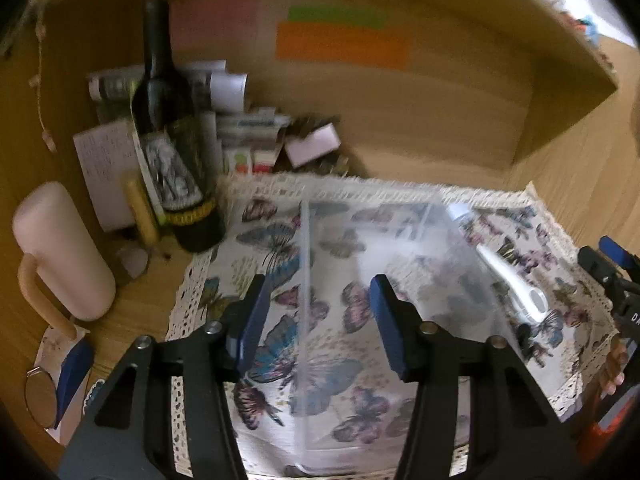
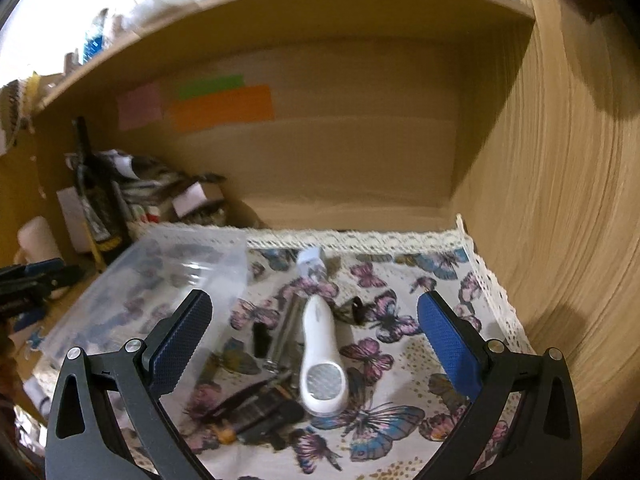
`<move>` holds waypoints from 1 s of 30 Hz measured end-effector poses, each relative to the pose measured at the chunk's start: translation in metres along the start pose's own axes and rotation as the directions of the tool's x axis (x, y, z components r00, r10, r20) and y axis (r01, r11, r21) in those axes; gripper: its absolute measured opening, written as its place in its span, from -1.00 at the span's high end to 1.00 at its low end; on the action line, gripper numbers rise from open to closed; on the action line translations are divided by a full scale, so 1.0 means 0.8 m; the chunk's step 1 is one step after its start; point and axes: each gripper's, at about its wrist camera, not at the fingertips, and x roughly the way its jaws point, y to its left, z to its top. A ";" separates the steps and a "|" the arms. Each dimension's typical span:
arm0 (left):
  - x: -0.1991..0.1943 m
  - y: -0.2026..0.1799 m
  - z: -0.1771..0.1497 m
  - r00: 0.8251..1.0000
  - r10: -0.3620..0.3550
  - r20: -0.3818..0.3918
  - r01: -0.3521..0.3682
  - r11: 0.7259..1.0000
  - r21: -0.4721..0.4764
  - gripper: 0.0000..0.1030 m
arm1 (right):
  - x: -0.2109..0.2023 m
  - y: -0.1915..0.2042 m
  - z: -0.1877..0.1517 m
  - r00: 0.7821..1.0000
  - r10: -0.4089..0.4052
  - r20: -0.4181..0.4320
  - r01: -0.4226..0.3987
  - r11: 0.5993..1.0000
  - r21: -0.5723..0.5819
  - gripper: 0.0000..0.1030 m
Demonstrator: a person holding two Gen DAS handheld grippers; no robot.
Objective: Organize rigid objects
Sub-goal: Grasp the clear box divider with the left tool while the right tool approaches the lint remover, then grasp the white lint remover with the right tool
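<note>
On the far left of the wooden counter [image 1: 580,168] stood my tall pale-pink cylindrical mug with a looped handle [image 1: 60,252], and just right of it a dark glass wine bottle with a black-and-white label [image 1: 168,140], upright in front of a heap of papers and small boxes [image 1: 240,128]. Pink, green and orange paper notes [image 1: 340,40] were stuck on the back board of the alcove. The butterfly-printed cloth with a lace edge [image 1: 280,264] covered the middle of the counter.

My left tool [image 1: 316,316] hung above the clear plastic lidless box [image 1: 384,248], which sat on the left part of that cloth; its blue pads were parted with one thin wall of the box running up between them, and neither pad pressed on it. I could not tell whether either pad brushed the plastic, as the view was blurred.

To the right of the box, on the cloth, lay the white handheld device with a round metal mesh face [image 2: 322,364], its narrow end pointing away from me. Beside it on its left were a slim metal piece [image 2: 290,332] and a cluster of dark small items [image 2: 256,404], too blurred to name; a small white block [image 2: 312,258] lay beyond.

My right tool [image 2: 316,340] hovered over that white device with its pads spread wide, gripping nothing
</note>
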 end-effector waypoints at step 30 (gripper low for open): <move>0.081 0.019 -0.009 0.955 -0.137 -0.265 0.138 0.990 -0.016 0.76 | 0.149 -0.015 -0.031 0.881 0.038 -0.471 -0.032 0.999 0.021 0.06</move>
